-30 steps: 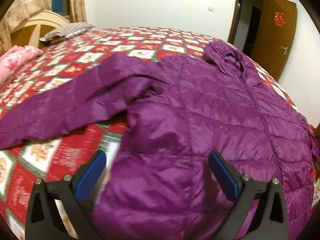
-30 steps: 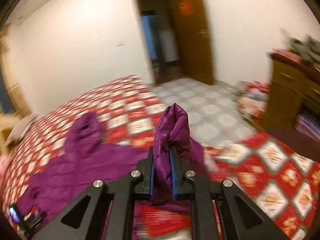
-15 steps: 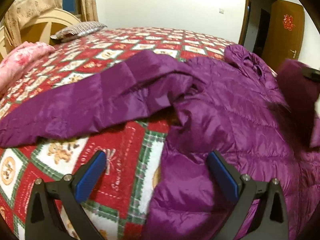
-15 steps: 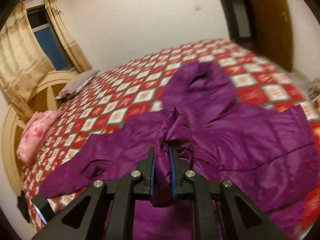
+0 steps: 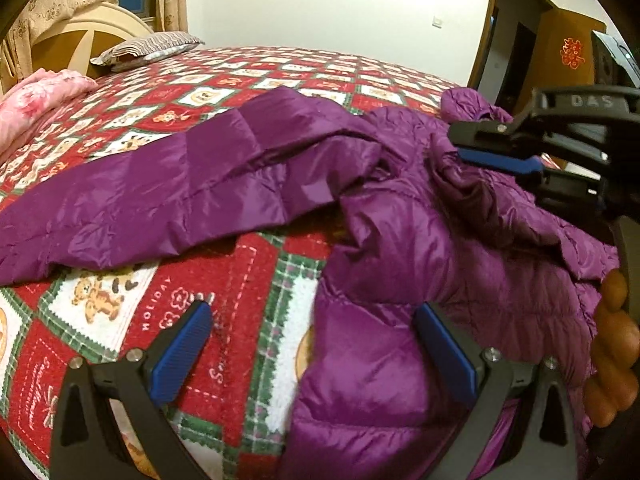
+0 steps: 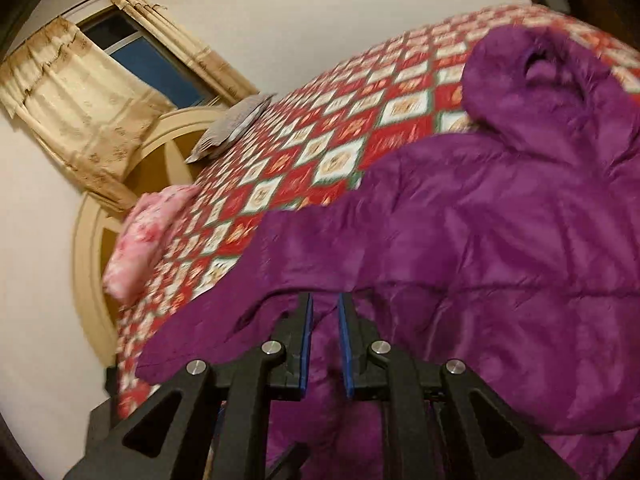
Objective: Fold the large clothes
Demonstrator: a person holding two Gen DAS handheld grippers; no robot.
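Spread flat on a bed, over a bedspread [image 5: 248, 280] of red, green and white squares: a purple jacket [image 5: 380, 240], filling the left view from 12 round to 5 o'clock. Laid out wide like that, by the look of it, so the sides can be turned in over the middle.

Thin, shiny and slippery-looking, quilted in soft puffed bands with stitched seams between. Likely to slide and spring back unless pressed down. One sleeve [image 5: 160, 200] stretched long and loose toward 9 o'clock, creased along its length, not yet folded in. Rounded hood [image 6: 540, 92] bunched at 1 o'clock in the right view.

Left tongs [image 5: 312, 312] gaping wide, holding nothing, poised low at 6 o'clock astride the jacket's side edge: one blue ribbed pad over bare bedspread, the other over purple cloth. Placed, probably, to pin or catch that edge.

Right tongs [image 6: 323, 304] nearly closed, pads a narrow slit apart with purple cloth filling the slit; judged to be pinching a bunched part of the jacket. Seen from the left view at 2 o'clock, over the rumpled chest, as if carrying that side across the body.

Far off at 10 o'clock, a striped pillow [image 5: 148, 46] and a pink flowered quilt [image 5: 36, 100], well apart from the work.
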